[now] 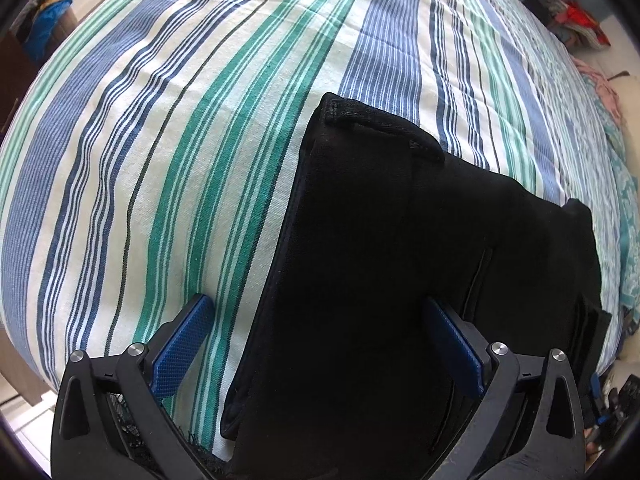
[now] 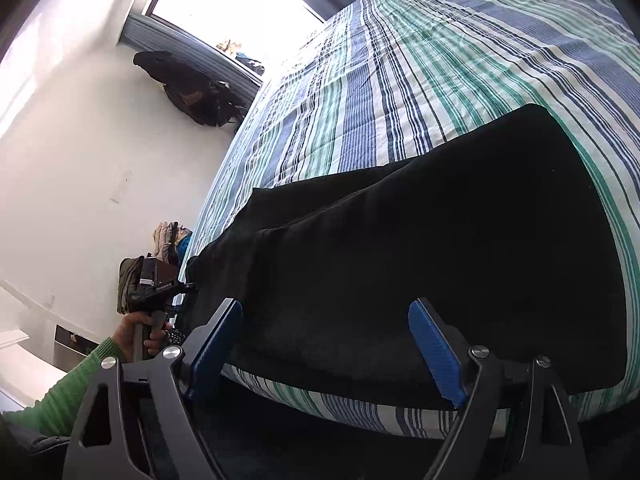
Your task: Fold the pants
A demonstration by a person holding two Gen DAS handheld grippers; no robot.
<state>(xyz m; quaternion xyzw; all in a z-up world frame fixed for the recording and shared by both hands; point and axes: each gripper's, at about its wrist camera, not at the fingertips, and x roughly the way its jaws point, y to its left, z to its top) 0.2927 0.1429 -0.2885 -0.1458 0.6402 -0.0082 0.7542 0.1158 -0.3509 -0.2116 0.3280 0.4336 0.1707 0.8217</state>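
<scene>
On the bed's blue, green and white striped cotton sheet (image 1: 168,152) lie the folded black fabric pants (image 1: 400,260), their waistband end pointing away from the left wrist camera and their long axis running from near that camera toward the far side of the bed. The left gripper (image 1: 320,344) stands spread wide, one blue pad (image 1: 182,348) over the sheet, the other over the pants, gripping nothing. The right gripper (image 2: 326,350) is likewise released, wide apart just above the pants' near edge.
</scene>
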